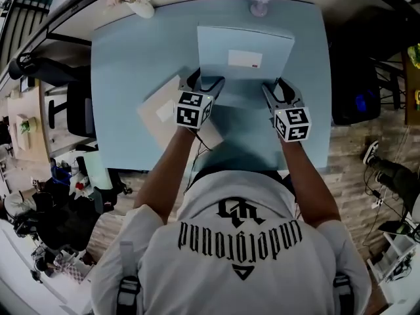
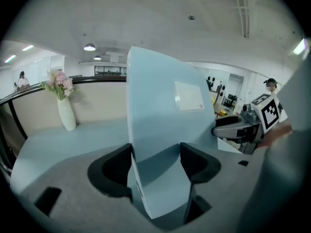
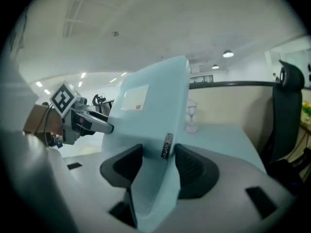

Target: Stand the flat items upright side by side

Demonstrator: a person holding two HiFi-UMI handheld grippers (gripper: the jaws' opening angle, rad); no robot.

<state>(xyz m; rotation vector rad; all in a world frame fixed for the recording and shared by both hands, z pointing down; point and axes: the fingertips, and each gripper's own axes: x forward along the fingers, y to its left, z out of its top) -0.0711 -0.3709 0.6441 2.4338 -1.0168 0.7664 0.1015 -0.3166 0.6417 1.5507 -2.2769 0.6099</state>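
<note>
Nearest us is the person's white T-shirt [image 1: 243,241], with both forearms stretched forward over the pale blue rectangular worktop [image 1: 125,77]. The left tool [image 1: 207,84] is clamped on the left edge of the pale blue flat book [image 1: 246,51], which bears a white rectangular label. The right tool [image 1: 279,90] is clamped on the book's right edge, beside a small dark tag. The book stands tilted towards upright between the two tools, over mid-worktop; we cannot tell whether its lower edge touches the surface. A beige flat book [image 1: 157,113] lies flat below the left tool. At the far edge stand a white vase of pink flowers [image 1: 134,4] and a clear glass goblet [image 1: 260,2].
</note>
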